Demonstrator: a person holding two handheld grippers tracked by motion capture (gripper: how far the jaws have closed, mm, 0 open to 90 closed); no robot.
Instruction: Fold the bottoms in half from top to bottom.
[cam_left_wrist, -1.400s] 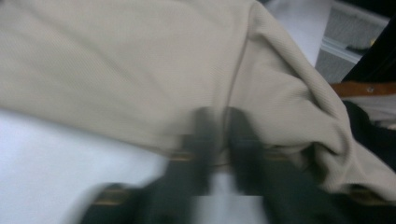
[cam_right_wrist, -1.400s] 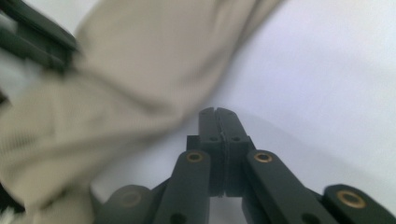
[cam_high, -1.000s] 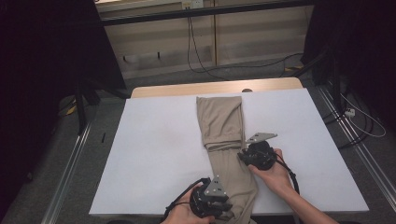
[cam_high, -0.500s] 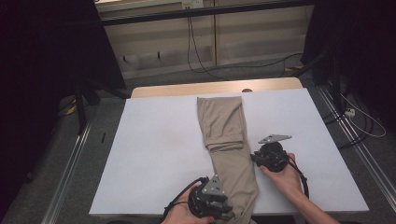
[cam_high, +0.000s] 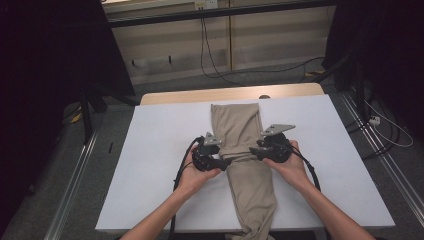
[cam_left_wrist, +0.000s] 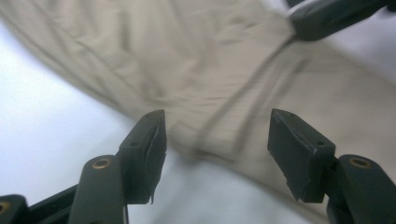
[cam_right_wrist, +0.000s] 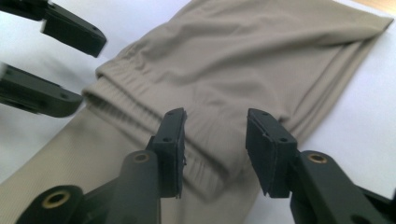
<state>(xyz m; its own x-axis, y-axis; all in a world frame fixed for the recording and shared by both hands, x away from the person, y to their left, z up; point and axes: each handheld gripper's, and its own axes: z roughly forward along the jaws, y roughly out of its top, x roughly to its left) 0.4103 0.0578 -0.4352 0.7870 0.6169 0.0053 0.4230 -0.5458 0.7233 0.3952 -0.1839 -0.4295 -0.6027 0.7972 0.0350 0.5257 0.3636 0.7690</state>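
Beige trousers (cam_high: 245, 150) lie lengthwise on the white table top (cam_high: 150, 165), the waist end folded down to a waistband (cam_right_wrist: 140, 100) across the middle. My left gripper (cam_high: 227, 162) is at the left end of that fold and my right gripper (cam_high: 252, 152) at its right end, tips facing each other. Both have just been opening their jaws. In the left gripper view, the left gripper (cam_left_wrist: 217, 126) stands open over the cloth edge (cam_left_wrist: 210, 60), pads apart from it. The right gripper (cam_right_wrist: 215, 126) is open astride the waistband's corner without pressing it. The left gripper (cam_right_wrist: 91, 70) shows beyond.
A strip of wooden table (cam_high: 200, 95) shows at the far side of the white top. Metal rails (cam_high: 75, 195) run along the floor on both sides, and cables (cam_high: 390, 135) lie at the right. The trouser legs hang over the near edge (cam_high: 250, 232).
The left gripper has travelled from the near edge up to the left end of the waistband fold. The right gripper drifted right, then came back up to the fold's right end.
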